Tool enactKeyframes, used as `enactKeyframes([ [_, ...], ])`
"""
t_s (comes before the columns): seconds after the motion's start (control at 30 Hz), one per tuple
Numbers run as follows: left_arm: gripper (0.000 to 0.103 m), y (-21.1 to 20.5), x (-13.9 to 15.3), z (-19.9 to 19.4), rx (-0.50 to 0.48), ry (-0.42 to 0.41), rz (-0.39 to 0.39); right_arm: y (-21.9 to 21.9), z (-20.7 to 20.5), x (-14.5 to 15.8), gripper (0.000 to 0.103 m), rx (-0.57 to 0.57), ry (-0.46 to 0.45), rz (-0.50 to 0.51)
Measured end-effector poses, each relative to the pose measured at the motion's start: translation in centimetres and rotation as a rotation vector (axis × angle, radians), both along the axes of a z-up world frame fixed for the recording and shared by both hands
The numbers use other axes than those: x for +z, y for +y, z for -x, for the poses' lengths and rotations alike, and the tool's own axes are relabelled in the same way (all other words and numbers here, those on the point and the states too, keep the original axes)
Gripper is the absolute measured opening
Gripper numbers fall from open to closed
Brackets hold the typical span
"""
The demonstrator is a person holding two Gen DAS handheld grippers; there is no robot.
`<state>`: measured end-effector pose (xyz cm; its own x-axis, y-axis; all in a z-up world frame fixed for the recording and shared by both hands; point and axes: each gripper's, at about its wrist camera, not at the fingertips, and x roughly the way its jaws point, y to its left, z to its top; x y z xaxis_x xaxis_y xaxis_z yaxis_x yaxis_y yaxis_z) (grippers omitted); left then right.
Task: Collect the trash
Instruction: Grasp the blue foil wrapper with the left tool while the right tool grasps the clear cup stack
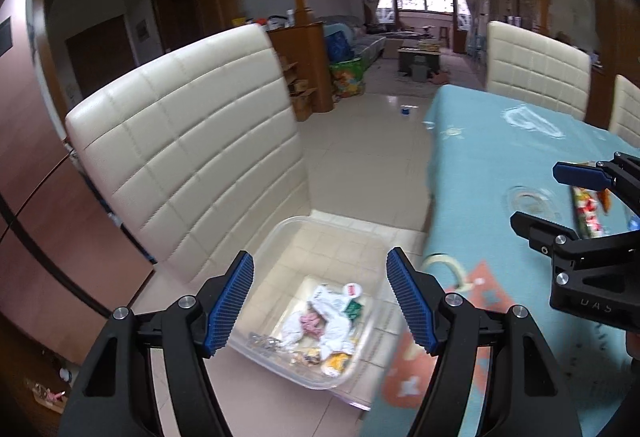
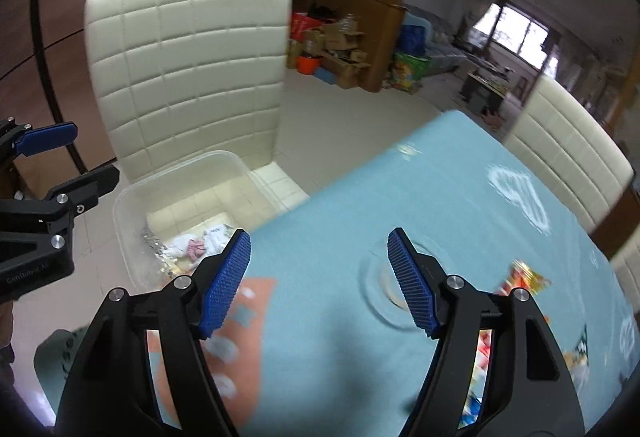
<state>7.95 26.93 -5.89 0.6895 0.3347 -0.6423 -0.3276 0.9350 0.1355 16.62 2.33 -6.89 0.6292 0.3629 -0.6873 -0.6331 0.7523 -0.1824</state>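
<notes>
The trash [image 1: 320, 321] lies in a clear bin [image 1: 280, 233] on the chair seat [image 1: 352, 225] beside the desk [image 1: 500, 157] edge. The left gripper [image 1: 320, 301] hangs above it, jaws apart and empty. The right gripper [image 2: 319, 283] is over the desk, jaws apart, near a colourful wrapper [image 2: 524, 277].

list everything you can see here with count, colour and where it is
clear plastic bin: one, see-through, on the seat of the near chair
trash in the bin: a small heap, white, pink, green and yellow, on the bin's floor
chairs: three in view, cream, quilted, around the table
table: one, under a light blue cloth with orange patches
snack wrappers: a few, colourful, blurred, on the table's right part
cardboard boxes: several, brown, by the wooden divider behind
left gripper: black with blue pads, open, empty, over the bin
right gripper: black with blue pads, open, empty, over the table
</notes>
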Motion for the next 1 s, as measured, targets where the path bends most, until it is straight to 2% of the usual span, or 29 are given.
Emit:
enactKeyframes([
  [0.07, 0.074, -1.9, 0.4, -0.2, -0.045, -0.003, 0.016, -2.9, 0.1, 0.5, 0.071, -0.051, -0.002, -0.017],
  [0.27, 0.075, -8.9, 1.0, -0.4, -0.202, -0.002, 0.031, -13.7, 0.6, 1.4, 0.071, -0.263, -0.009, -0.064],
  [0.5, 0.075, -18.5, 0.1, -1.0, -0.388, 0.031, 0.031, -26.1, 1.2, -0.3, 0.071, -0.485, 0.042, -0.072],
  [0.63, 0.075, -22.9, -1.0, -1.9, -0.463, 0.073, 0.026, -30.8, 1.4, -1.6, 0.071, -0.567, 0.063, -0.070],
  [0.77, 0.075, -25.9, -1.8, -3.1, -0.498, 0.108, 0.037, -34.3, 1.1, -2.6, 0.071, -0.620, 0.084, -0.084],
  [1.0, 0.075, -27.3, -3.7, -5.0, -0.486, 0.177, 0.045, -36.3, -0.7, -5.0, 0.071, -0.647, 0.140, -0.092],
])
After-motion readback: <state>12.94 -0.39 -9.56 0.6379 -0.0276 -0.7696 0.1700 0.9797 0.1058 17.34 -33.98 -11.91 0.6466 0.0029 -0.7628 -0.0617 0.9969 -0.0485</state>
